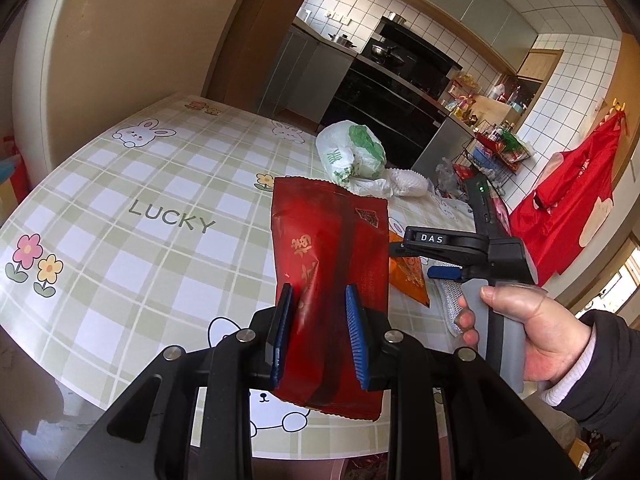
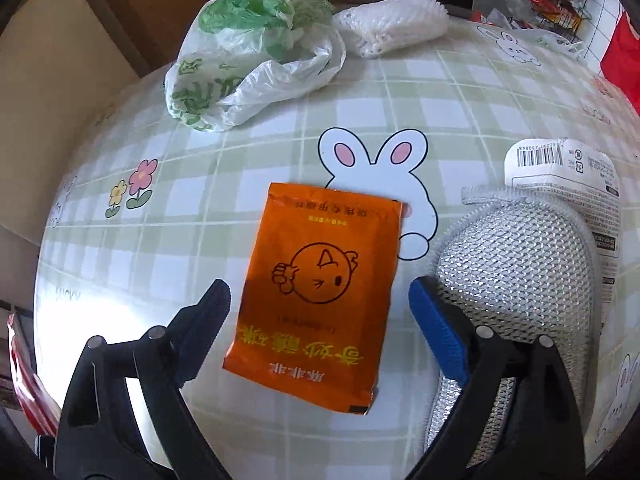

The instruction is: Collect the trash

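On a round table [image 2: 400,92] with a green checked cloth, the left gripper [image 1: 320,328] pinches a red foil packet [image 1: 328,256] upright between its blue pads, lifted above the cloth. To its right, the right gripper [image 2: 320,316], held in a person's hand [image 1: 532,336], hangs with its jaws spread wide over an orange snack packet [image 2: 320,280] lying flat, a silver mesh scrubber [image 2: 516,280] just right of it. At the far edge lie a green-and-white plastic bag [image 2: 248,52] and, right of that, white foam netting [image 2: 392,24].
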